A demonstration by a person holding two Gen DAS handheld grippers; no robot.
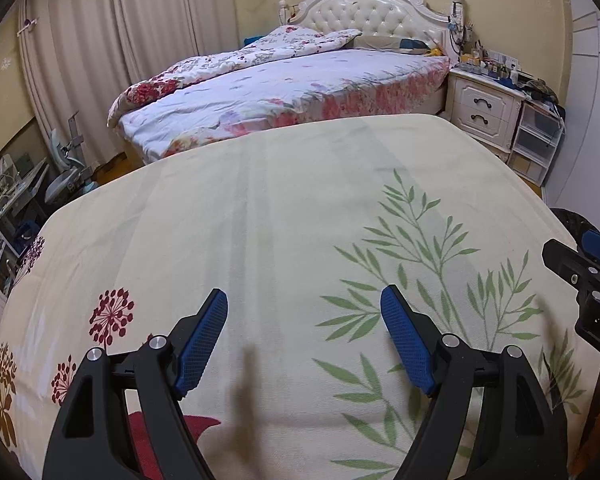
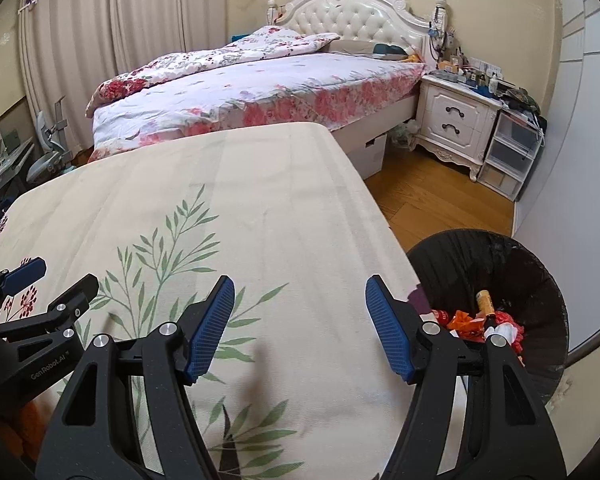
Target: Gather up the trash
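Note:
A black trash bin (image 2: 540, 280) stands on the floor at the table's right side, holding red and orange wrappers (image 2: 466, 322) and a bottle (image 2: 485, 302). My right gripper (image 2: 300, 292) hovers open over the cream cloth with green leaf print (image 2: 260, 220), nothing between its blue pads. My left gripper (image 1: 302, 304) also stands open over the same cloth (image 1: 260, 208), empty. The right gripper (image 1: 580, 268) shows at the right edge of the left wrist view; the left gripper (image 2: 40, 280) shows at the left edge of the right wrist view. No loose trash shows on the cloth.
A bed with floral bedding (image 2: 240, 80) lies beyond the table. A white nightstand (image 2: 456, 120) with clutter and plastic drawers (image 2: 508, 156) stand at the right wall. Wooden floor (image 2: 432, 200) runs between table and nightstand. A chair and desk (image 1: 64, 176) stand at the left.

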